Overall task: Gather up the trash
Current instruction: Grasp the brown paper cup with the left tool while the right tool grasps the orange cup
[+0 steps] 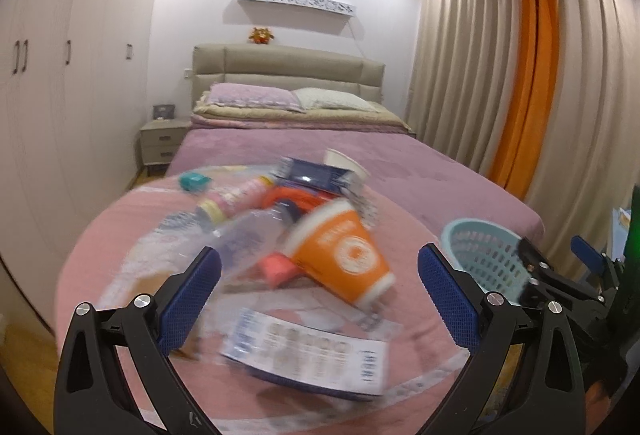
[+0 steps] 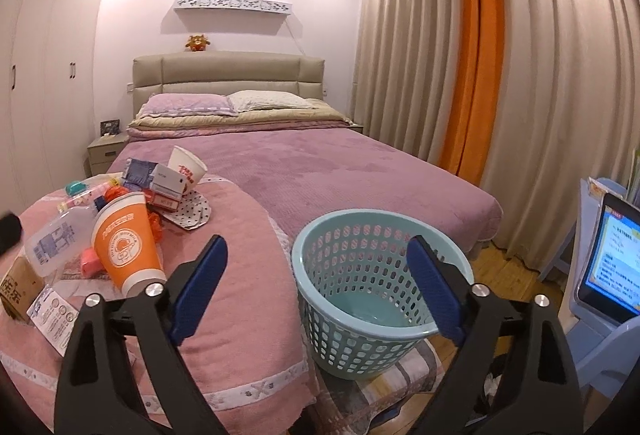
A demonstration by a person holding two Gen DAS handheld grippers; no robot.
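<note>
A pile of trash lies on a pink blanket [image 2: 224, 235] at the foot of the bed. It holds an orange paper cup [image 1: 340, 255] [image 2: 124, 239], a clear plastic bottle [image 1: 248, 239] [image 2: 52, 243], a white paper cup [image 2: 186, 167], small boxes [image 2: 168, 183] and a printed wrapper [image 1: 308, 355]. My left gripper [image 1: 320, 299] is open and empty just above the pile. My right gripper [image 2: 316, 291] is open and empty over a light blue plastic basket [image 2: 380, 291], also in the left wrist view [image 1: 484, 255].
The basket stands on a striped stool [image 2: 400, 391] beside the bed. A lit tablet [image 2: 608, 259] on a blue stand is at the right. Curtains [image 2: 460, 75] hang behind. A wardrobe [image 1: 60, 75] and a nightstand [image 1: 160, 143] are at the left.
</note>
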